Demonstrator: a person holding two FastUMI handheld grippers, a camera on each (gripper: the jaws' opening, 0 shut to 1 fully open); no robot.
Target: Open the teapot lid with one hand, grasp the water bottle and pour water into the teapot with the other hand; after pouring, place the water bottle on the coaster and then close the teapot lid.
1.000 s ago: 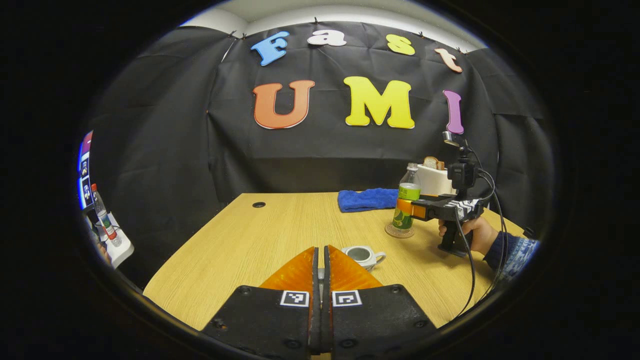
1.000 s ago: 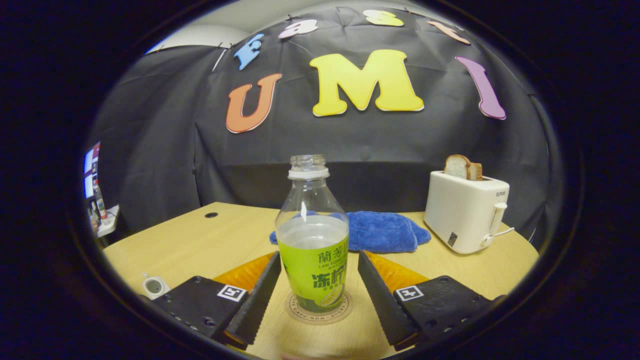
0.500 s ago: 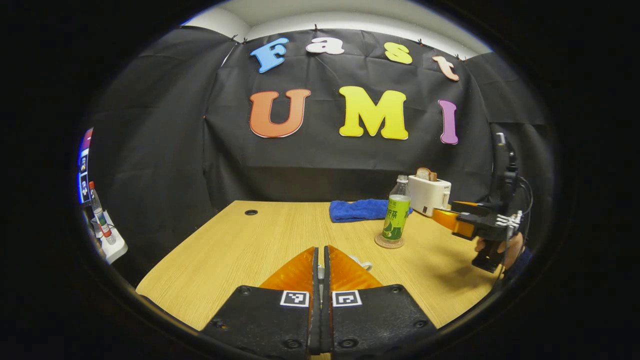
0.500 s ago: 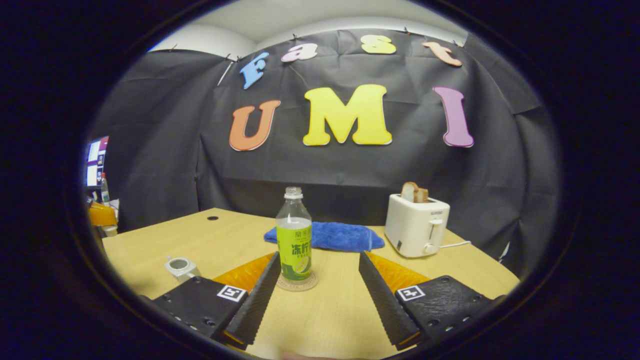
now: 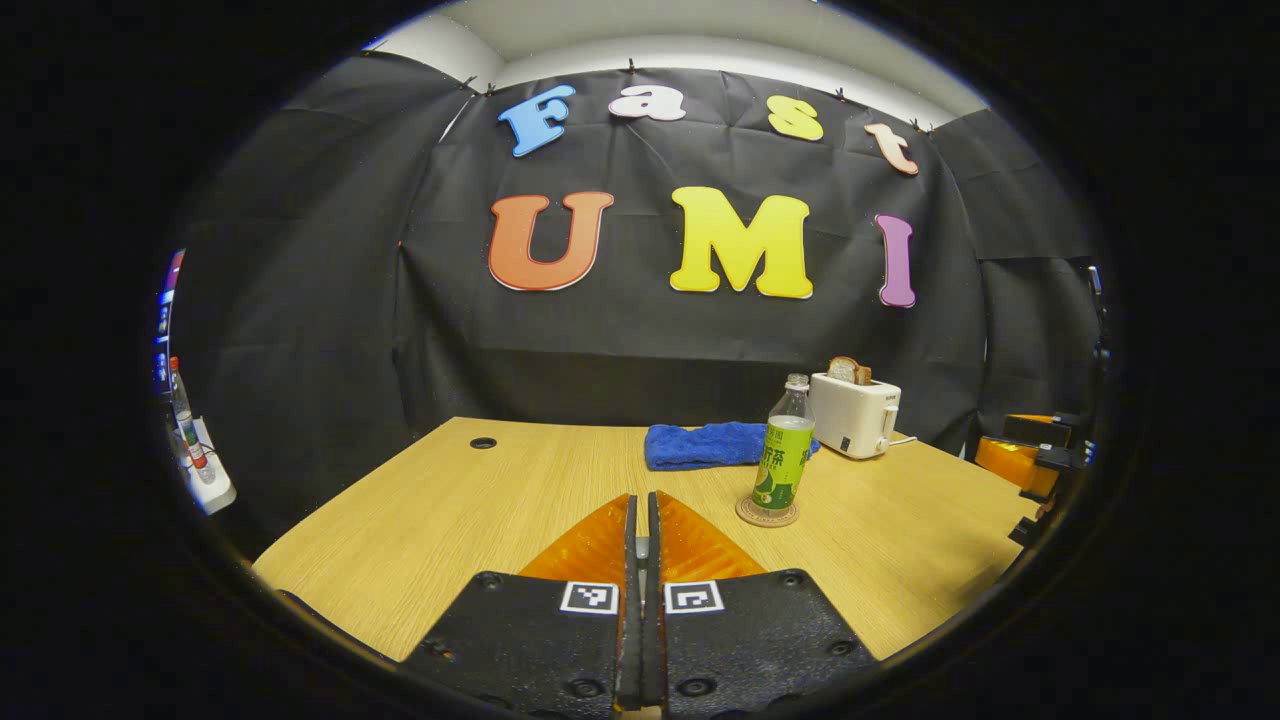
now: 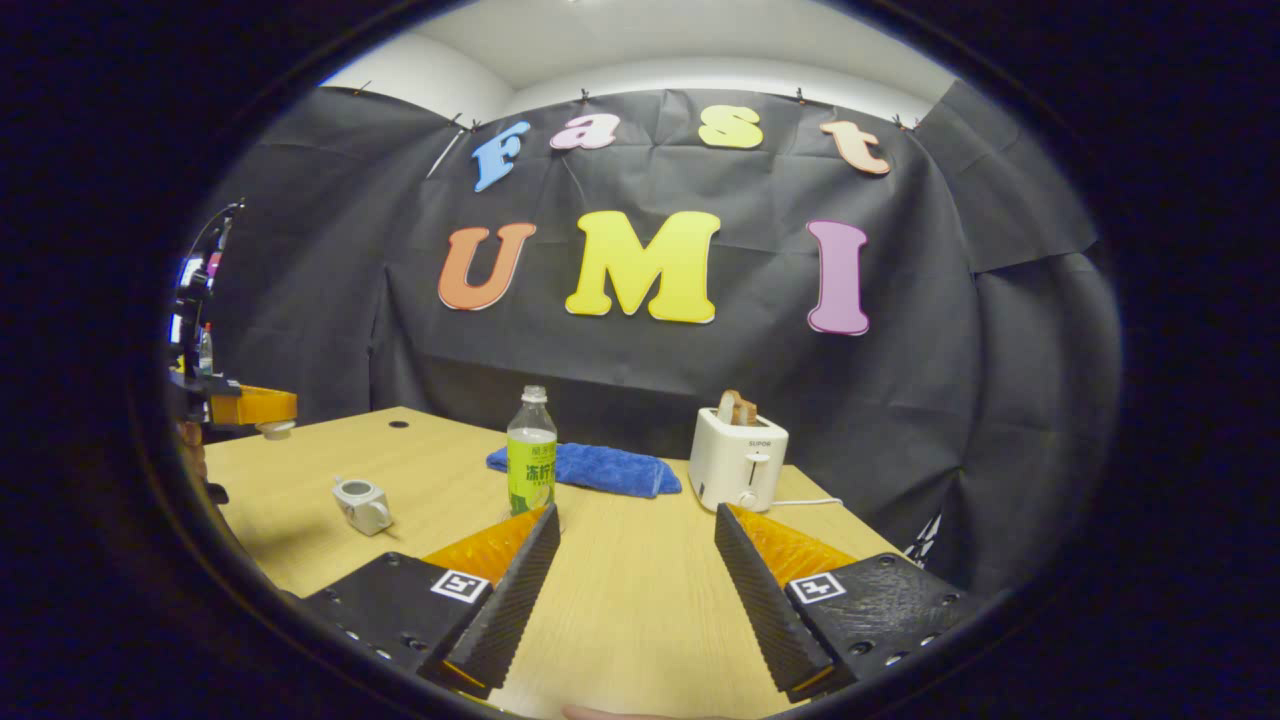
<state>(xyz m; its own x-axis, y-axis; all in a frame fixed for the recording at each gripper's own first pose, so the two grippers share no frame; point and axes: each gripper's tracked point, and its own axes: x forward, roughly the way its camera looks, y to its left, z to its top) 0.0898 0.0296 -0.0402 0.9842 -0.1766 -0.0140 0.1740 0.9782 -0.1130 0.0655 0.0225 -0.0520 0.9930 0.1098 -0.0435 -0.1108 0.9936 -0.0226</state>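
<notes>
Left gripper view: my left gripper (image 5: 641,520) pinched closed, maybe on a sliver, can't tell what. Water bottle (image 5: 783,455) upright on coaster (image 5: 767,514).
Right gripper view: my right gripper (image 6: 633,530) wide apart, holding nothing; teapot (image 6: 362,504) lidless on table (image 6: 640,600), left of bottle.

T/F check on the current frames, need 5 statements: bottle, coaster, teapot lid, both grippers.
1. The water bottle stands upright on the coaster. True.
2. The right gripper is shut on the bottle. False: its fingers are spread wide, with the bottle beyond their tips.
3. The teapot is open, no lid on it. True.
4. The left gripper is wide open. False: its fingers are closed together; in the right gripper view a small pale piece, probably the lid, hangs beneath them.
5. The toaster is empty. False: bread sticks out of its top.
</notes>
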